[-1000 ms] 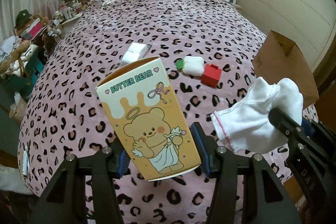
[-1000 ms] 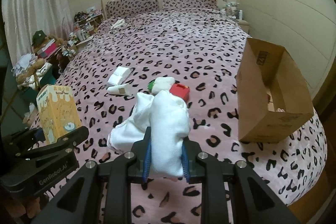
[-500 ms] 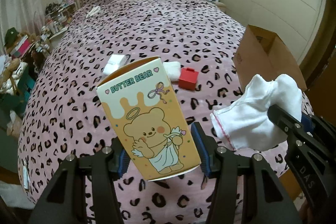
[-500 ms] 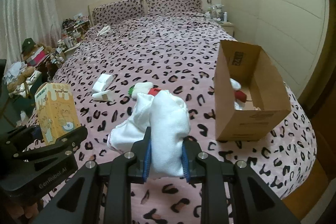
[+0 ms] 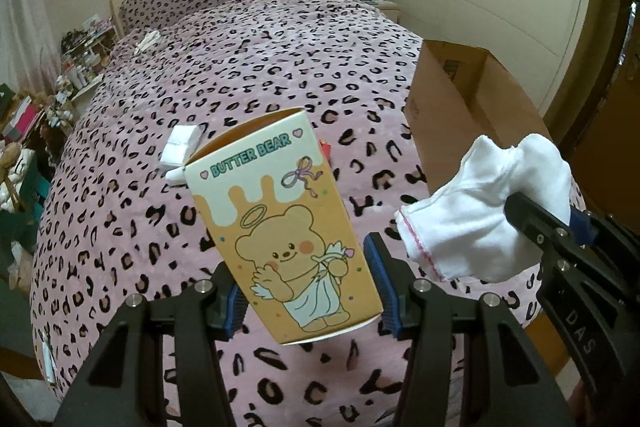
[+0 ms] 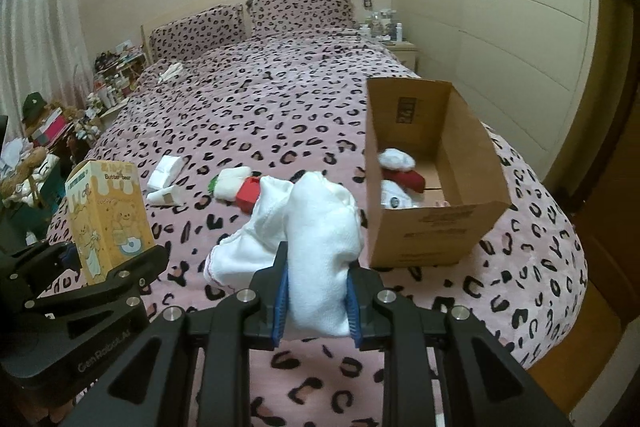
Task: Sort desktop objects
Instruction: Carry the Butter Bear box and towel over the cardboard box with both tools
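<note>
My left gripper (image 5: 306, 287) is shut on a yellow Butter Bear carton (image 5: 280, 223), held tilted above the leopard-print bed (image 5: 280, 67). In the right wrist view the same carton (image 6: 108, 219) stands at the far left in the left gripper (image 6: 92, 267). My right gripper (image 6: 316, 303) is shut on a bunched white cloth (image 6: 316, 235), which also shows at the right of the left wrist view as the white cloth (image 5: 488, 219). An open cardboard box (image 6: 436, 219) sits on the bed to the right, with white and red items inside. The same box (image 5: 460, 107) appears beyond the cloth.
On the bed lie a white folded packet (image 6: 166, 171), a small white tube (image 6: 162, 195), a white-and-green roll (image 6: 230, 181) and a red box (image 6: 248, 195). Cluttered shelves (image 6: 108, 83) stand left of the bed, a nightstand (image 6: 400, 47) at the far right.
Both grippers have swung right with their loads, so the cardboard box has shifted toward the middle of each view and its inside now shows. Neither grip has altered.
</note>
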A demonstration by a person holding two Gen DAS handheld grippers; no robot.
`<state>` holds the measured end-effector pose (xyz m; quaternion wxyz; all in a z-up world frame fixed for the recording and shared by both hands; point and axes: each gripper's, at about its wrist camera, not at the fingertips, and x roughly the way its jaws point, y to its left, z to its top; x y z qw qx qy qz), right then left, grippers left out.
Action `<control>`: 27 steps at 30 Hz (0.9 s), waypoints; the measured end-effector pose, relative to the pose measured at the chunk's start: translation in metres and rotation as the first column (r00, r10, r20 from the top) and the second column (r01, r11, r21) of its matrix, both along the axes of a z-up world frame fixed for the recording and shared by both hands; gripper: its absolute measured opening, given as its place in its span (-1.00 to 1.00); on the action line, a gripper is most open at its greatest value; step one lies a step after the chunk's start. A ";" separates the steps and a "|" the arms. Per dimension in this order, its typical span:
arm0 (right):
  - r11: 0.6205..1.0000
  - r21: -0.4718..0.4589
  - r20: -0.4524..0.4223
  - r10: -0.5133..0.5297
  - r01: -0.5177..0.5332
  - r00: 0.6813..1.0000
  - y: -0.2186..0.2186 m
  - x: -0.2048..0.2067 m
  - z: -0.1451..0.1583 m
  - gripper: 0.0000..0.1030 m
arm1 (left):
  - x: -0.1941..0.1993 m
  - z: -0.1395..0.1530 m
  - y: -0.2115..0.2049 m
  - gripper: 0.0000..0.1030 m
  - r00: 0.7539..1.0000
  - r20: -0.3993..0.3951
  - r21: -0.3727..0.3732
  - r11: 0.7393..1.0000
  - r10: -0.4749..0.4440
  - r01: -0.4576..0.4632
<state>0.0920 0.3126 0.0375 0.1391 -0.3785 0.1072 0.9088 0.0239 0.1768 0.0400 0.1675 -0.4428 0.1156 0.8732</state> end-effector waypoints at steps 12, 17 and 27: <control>0.999 -0.001 0.005 -0.052 0.052 0.999 0.024 0.012 -0.004 -0.54 | 0.004 -0.003 0.031 0.04 0.997 0.006 -0.009 0.997 -0.072 0.072; 0.997 0.002 0.011 -0.073 0.073 0.997 0.033 0.015 -0.007 -0.54 | 0.002 -0.006 0.041 0.04 0.995 0.010 -0.010 0.995 -0.097 0.097; 0.995 0.003 0.022 -0.095 0.095 0.995 0.042 0.018 -0.011 -0.54 | -0.001 -0.012 0.059 0.04 0.991 0.027 -0.010 0.991 -0.135 0.135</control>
